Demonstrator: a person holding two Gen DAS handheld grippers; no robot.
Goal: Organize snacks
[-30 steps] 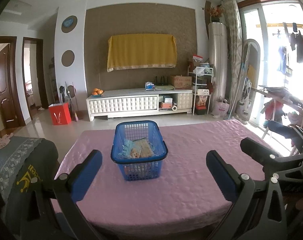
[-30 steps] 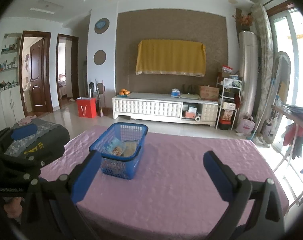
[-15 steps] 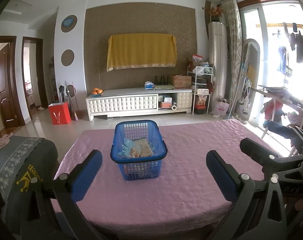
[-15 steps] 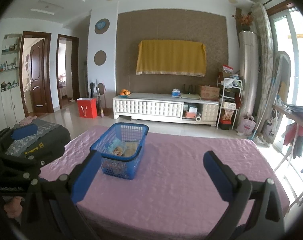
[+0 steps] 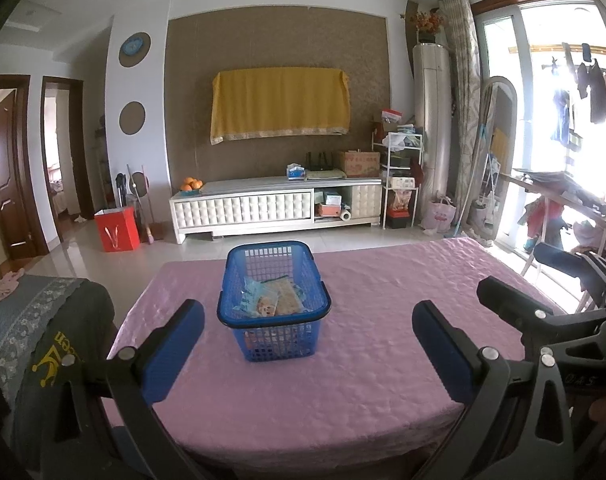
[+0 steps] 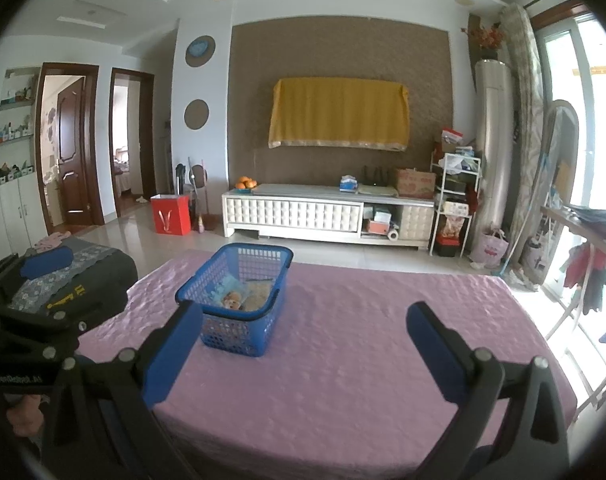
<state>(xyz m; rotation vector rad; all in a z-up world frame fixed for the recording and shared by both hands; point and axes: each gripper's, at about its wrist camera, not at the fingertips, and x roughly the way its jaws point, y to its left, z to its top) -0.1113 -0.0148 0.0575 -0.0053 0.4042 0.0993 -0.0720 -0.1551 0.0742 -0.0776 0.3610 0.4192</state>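
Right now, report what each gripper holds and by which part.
Nothing is held. The left gripper and right gripper are both open and empty; the snack packets lie in the blue basket.

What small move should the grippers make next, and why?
Probably hold both back, since nothing seems left to pick. The left gripper and right gripper are open and empty, the snack packets lie inside the blue basket, and no snacks lie on the pink tablecloth.

Only basket (image 5: 274, 300) on table (image 5: 363, 392); open cloth all around
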